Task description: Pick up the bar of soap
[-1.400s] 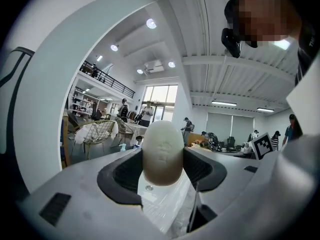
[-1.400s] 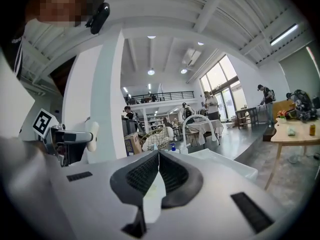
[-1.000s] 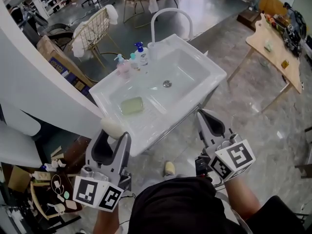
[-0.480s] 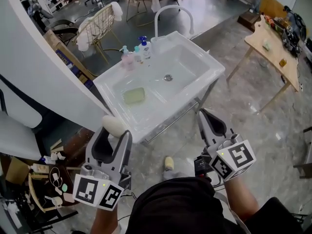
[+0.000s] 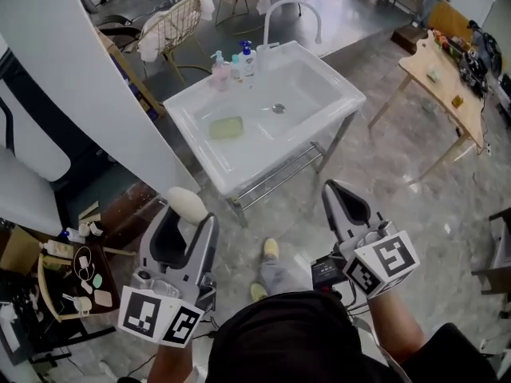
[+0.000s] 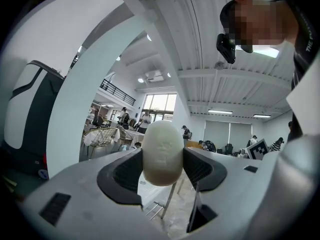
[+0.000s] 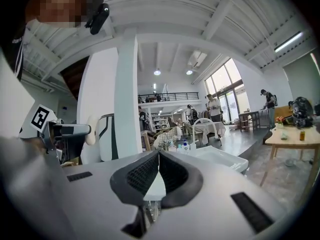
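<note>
**A:** Where do we have the pale cream oval bar of soap right now?

**B:** It is in our left gripper. The dark pads pinch it from both sides at the narrow waist. Its long axis stands up across the squeeze, and the rounded top pokes above the jaws.

**A:** And our right gripper?

**B:** Its jaws are pressed together with nothing between them. It hangs level with the left one, well apart from it.

**A:** So which relation matters for the next move?

**B:** As we judge it, the pick-up is done, so what counts is where the soap goes. The white rectangular sink on a metal frame lies straight ahead of both grippers and well away, across open floor. The left gripper is the nearer to its front left corner.

**A:** Is anything on that sink?

**B:** A green rectangular pad lies on the flat left part. The pump bottles stand along the back edge beside the curved white tap.

**A:** Any obstacles?

**B:** The white pillar crowds the left side, and the wooden table stands far to the right. The path between looks free.
</note>
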Motion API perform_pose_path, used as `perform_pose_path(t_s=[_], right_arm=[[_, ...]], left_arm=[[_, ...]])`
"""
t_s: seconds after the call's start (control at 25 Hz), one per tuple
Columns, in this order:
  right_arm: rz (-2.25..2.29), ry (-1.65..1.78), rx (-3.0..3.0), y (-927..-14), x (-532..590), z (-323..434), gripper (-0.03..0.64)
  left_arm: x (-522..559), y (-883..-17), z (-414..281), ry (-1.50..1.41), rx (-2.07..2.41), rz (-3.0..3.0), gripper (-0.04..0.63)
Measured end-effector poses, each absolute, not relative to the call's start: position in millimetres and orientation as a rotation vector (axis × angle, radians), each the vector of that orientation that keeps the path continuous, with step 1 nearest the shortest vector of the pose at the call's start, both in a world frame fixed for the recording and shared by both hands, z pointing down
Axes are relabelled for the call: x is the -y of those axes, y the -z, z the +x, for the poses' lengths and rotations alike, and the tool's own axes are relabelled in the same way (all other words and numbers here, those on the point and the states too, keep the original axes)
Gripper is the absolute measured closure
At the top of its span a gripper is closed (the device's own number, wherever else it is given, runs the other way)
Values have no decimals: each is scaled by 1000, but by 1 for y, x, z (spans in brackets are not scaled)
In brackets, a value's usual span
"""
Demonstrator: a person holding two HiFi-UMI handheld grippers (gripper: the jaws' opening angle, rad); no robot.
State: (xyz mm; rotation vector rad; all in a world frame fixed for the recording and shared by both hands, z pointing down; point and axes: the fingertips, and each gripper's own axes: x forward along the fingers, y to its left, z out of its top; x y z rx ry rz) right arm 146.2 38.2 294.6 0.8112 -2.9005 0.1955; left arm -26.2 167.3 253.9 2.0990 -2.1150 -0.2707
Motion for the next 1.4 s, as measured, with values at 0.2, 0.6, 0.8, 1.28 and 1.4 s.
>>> perform_pose_path(t_s=[0.2, 0.6, 0.8, 1.28, 1.4], right_arm=[[781, -150, 2911, -286, -74, 155, 609], [787, -138, 2922, -284, -100, 177, 609], [795, -139, 2932, -281, -91, 184, 609], [861, -140, 2910, -280, -95, 201, 609], [874, -142, 2905, -284, -100, 201, 609]], left_arm=[[-200, -252, -9, 307, 2116, 2106, 344], [-225, -249, 17, 334, 2113, 2128, 344], [-220, -243, 27, 324, 2122, 2137, 344], [-222, -240, 38, 357, 2089, 2160, 344], [-224, -244, 36, 365, 2081, 2163, 344]])
